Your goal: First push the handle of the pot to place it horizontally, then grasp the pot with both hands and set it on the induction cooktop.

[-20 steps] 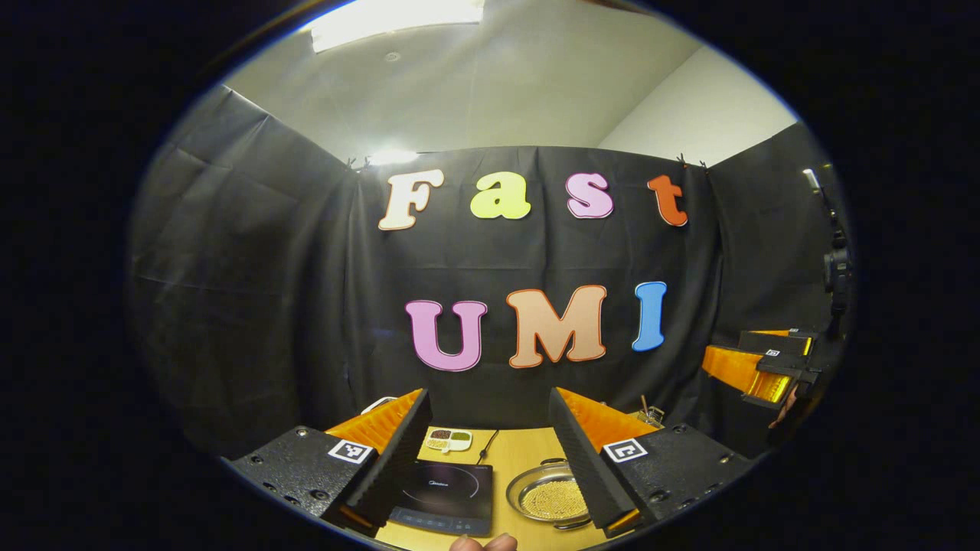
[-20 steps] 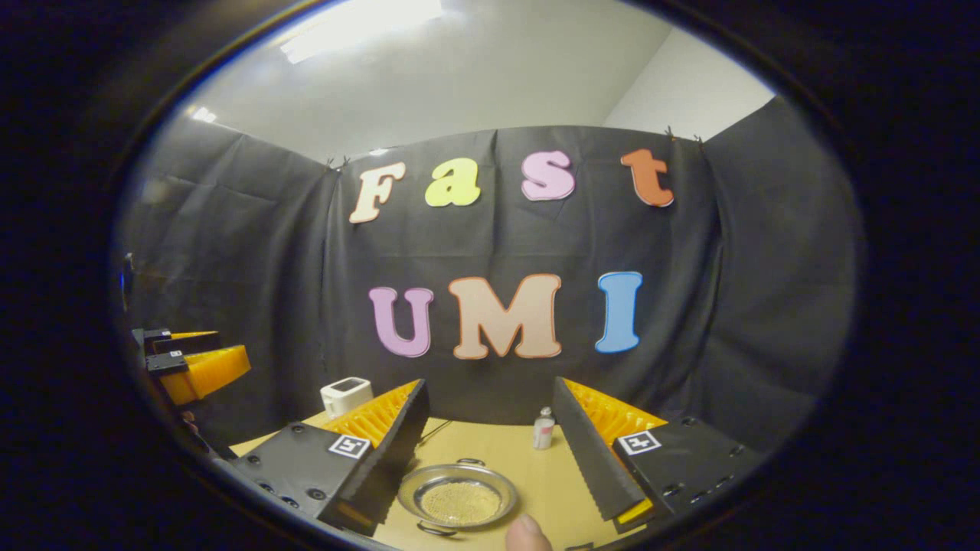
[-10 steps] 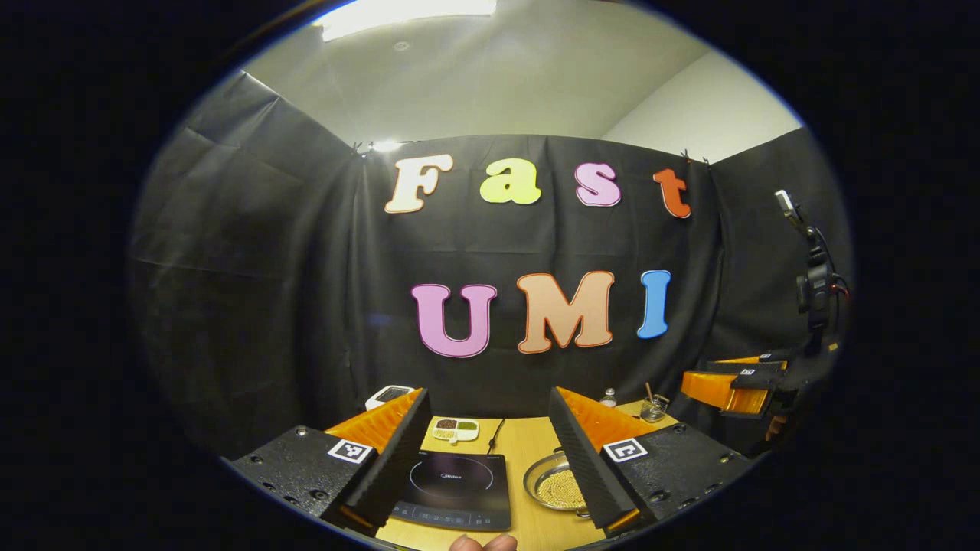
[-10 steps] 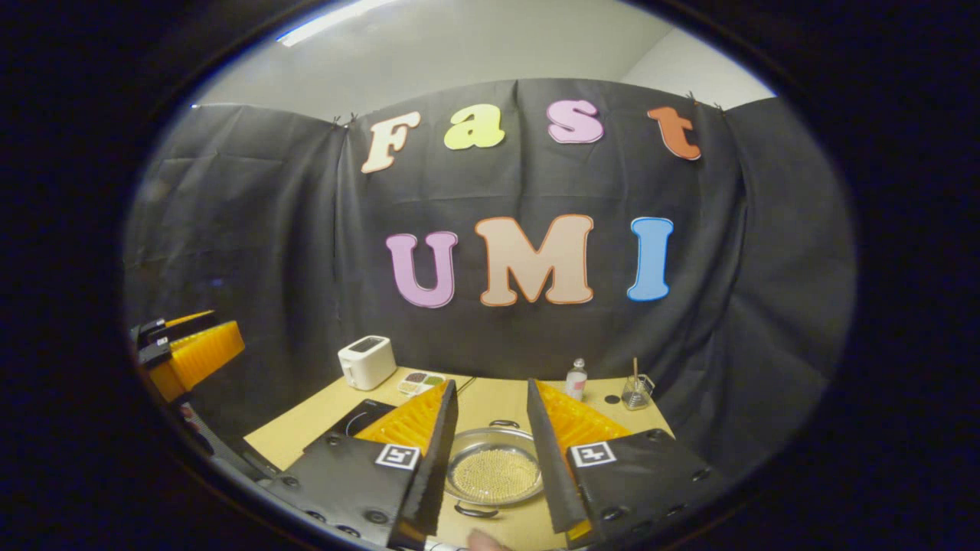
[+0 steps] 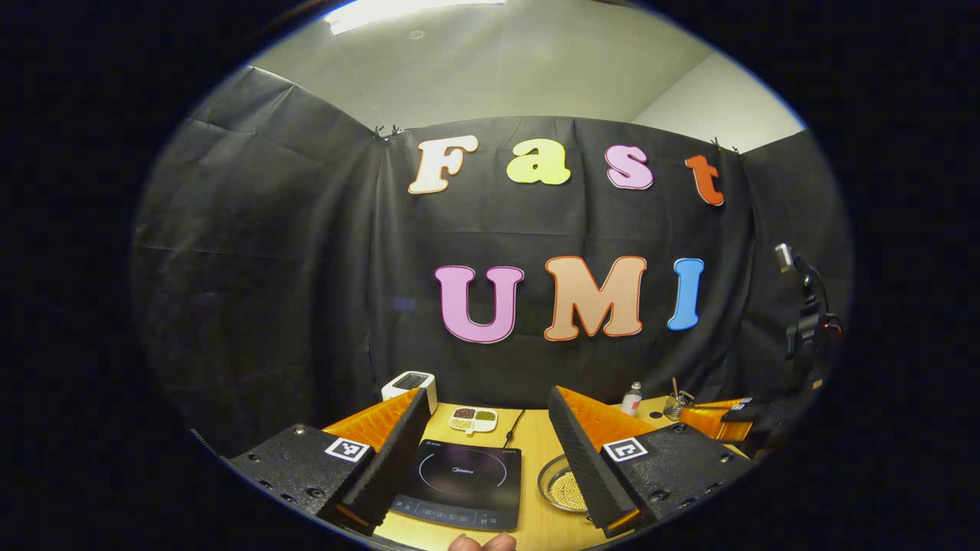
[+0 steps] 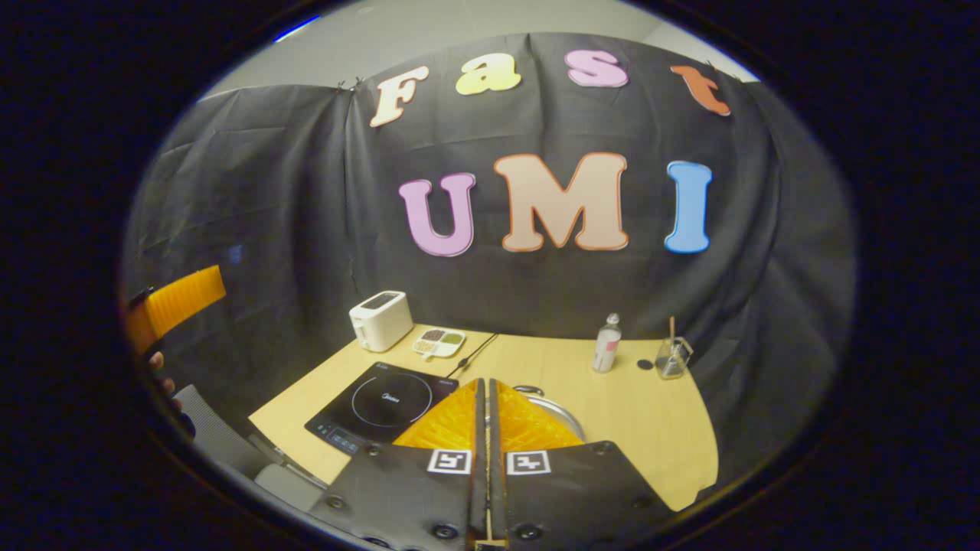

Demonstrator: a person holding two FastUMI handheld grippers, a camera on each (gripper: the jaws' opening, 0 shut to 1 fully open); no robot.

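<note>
Pale wood forms the tabletop [image 6: 651, 428], which carries a black induction cooktop [image 6: 383, 403] on its left part and a shallow metal pot [image 5: 565, 486] just to the cooktop's right, apart from it. In the left gripper view the pot holds small yellowish grains and is partly hidden behind the left gripper's [image 5: 484, 459] right finger; that gripper's fingers stand wide apart with nothing between them, above the cooktop's near edge. In the right gripper view the right gripper [image 6: 488, 417] has its fingers pressed together, gripping nothing, and the pot's rim peeks out just beyond them. At the back of the tabletop stand a white toaster [image 6: 380, 320], a small divided dish [image 6: 438, 341], a bottle [image 6: 608, 343] and a glass jar [image 6: 672, 360]. A thumb tip [image 5: 481, 542] shows at the bottom edge of the left gripper view.
</note>
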